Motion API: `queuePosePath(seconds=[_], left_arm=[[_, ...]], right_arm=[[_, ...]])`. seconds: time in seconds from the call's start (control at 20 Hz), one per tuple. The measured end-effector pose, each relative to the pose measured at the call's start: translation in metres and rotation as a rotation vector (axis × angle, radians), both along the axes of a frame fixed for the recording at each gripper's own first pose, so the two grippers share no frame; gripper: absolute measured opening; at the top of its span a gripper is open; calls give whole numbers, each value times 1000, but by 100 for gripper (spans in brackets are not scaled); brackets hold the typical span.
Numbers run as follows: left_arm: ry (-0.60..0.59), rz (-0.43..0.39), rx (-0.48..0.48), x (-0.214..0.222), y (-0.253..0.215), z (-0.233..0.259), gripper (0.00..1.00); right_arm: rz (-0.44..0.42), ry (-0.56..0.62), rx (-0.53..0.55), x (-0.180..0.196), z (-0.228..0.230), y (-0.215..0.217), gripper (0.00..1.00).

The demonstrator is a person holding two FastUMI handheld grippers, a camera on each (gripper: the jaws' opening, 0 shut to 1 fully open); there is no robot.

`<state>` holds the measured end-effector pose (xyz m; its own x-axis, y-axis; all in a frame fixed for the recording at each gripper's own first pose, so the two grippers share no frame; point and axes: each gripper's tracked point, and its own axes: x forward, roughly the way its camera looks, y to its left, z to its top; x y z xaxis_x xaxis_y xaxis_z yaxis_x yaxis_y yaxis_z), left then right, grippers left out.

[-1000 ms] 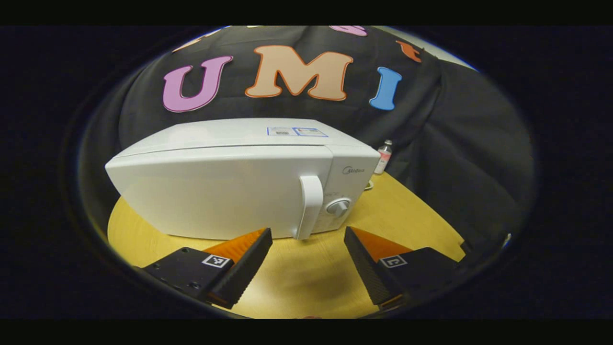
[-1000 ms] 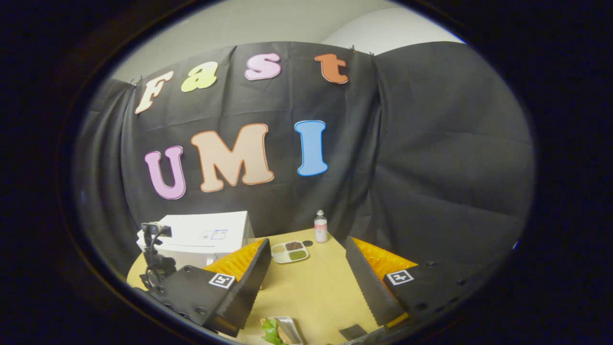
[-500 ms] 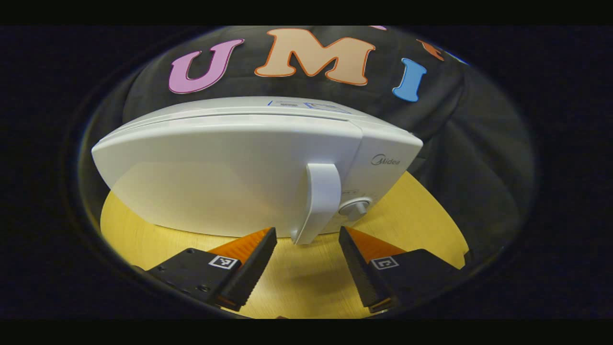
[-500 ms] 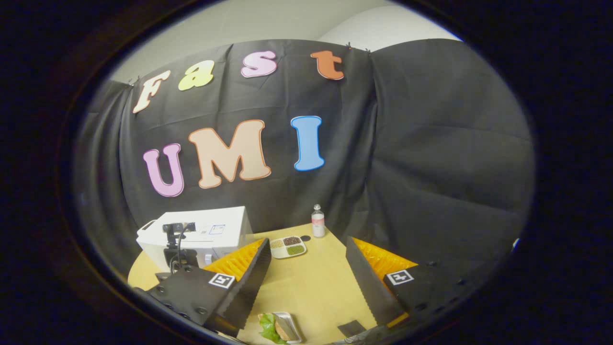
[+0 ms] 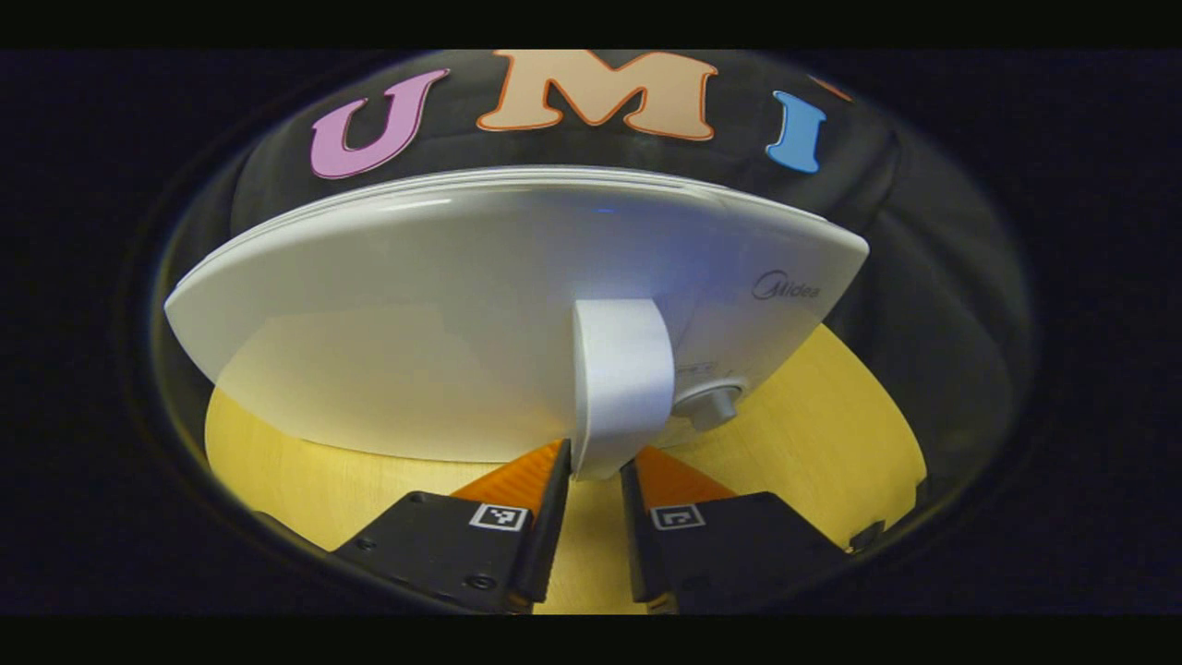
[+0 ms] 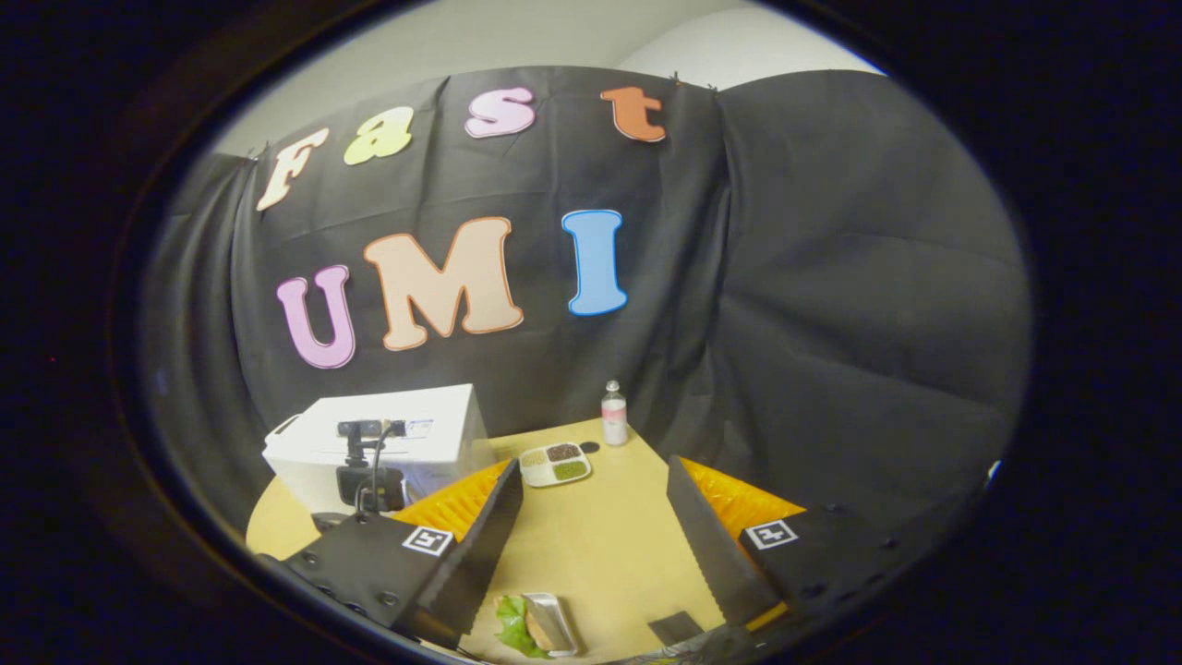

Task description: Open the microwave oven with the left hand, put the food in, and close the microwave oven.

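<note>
In the left gripper view the white microwave [image 5: 443, 305] stands close in front, its door closed. Its white vertical door handle [image 5: 621, 379] reaches down between my left gripper's [image 5: 596, 459] fingers, which press on its lower end from both sides. In the right gripper view the microwave [image 6: 406, 434] is at the far left of the yellow table [image 6: 609, 545], with the left gripper's body [image 6: 367, 476] in front of it. The food, a sandwich with lettuce on a small tray [image 6: 537, 623], lies on the table just below my right gripper [image 6: 593, 471], which hangs open and empty above it.
A round control knob [image 5: 716, 406] sits right of the handle. A sectioned plate with several fillings [image 6: 554, 465] and a small bottle [image 6: 613, 414] stand at the table's back. A dark square piece [image 6: 674, 628] lies near the front edge. Black cloth walls surround the table.
My left gripper moved in toward the microwave and its fingers closed from wide apart onto the door handle. The right gripper stayed open and drifted only slightly.
</note>
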<state>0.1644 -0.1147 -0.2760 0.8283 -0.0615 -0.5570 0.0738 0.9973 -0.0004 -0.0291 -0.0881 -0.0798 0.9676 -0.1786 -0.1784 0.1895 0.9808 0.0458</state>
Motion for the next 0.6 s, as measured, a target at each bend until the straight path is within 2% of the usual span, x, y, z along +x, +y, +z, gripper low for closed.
queuePosePath(seconds=[0.1,0.15,0.2,0.35,0.6], left_arm=[[5,-6,19,-1,-2,0,29],[5,-4,23,-1,-1,0,22],[6,-2,20,0,-2,0,23],[3,9,2,-1,-1,-1,14],[-14,24,-21,-1,-1,1,10]], right_arm=[[-1,7,2,2,-2,0,92],[-5,12,3,2,-3,-1,92],[-10,14,3,1,-4,-2,92],[-24,13,7,-3,-5,-6,92],[-52,12,49,-18,-10,-17,92]])
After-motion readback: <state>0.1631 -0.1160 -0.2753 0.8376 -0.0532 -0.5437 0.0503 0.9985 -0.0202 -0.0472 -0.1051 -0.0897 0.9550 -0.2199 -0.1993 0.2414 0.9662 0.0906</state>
